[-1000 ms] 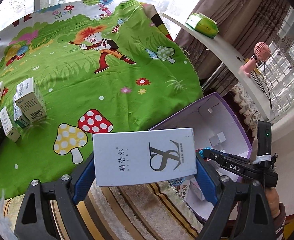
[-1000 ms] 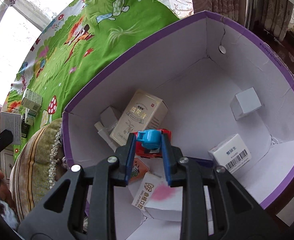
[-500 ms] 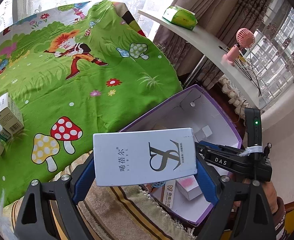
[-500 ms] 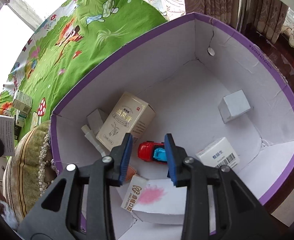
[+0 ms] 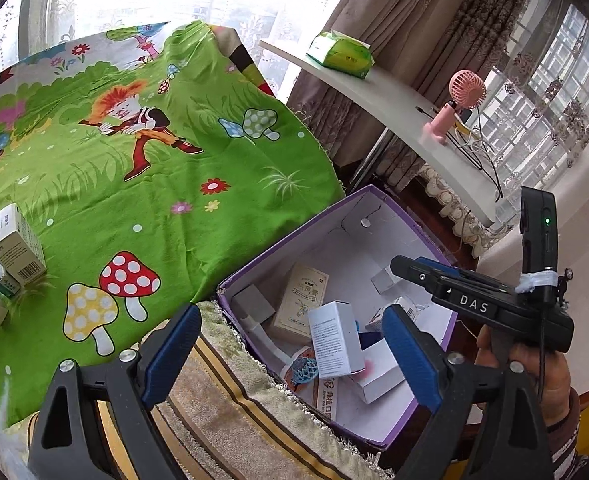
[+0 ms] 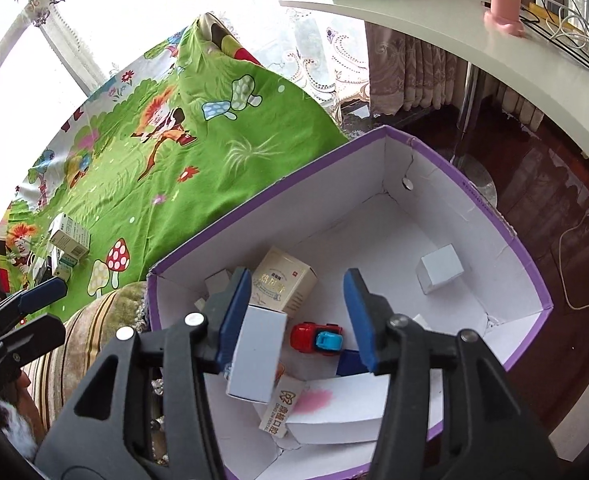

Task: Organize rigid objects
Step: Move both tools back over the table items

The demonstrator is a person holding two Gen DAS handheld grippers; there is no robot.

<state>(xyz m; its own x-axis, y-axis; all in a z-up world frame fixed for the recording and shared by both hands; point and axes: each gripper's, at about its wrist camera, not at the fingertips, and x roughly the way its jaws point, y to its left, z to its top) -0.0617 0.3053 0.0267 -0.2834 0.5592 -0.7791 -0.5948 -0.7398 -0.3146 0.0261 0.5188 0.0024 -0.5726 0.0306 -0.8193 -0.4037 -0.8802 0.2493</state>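
Hand-held gripper [image 5: 286, 344] wide open, empty

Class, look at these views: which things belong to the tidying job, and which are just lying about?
Job: purple box; white carton and toy car inside it; cartons on the green cloth.
Lying about: pink fan; green tissue pack.

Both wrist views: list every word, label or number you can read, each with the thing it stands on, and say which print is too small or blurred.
"DAS": right gripper.
"DING ZHI DENTAL": long white carton in the purple box.
Chinese print on the beige carton: too blurred.
Small print on the white box: too small.
Barcode digits on the carton on the green cloth: unreadable.
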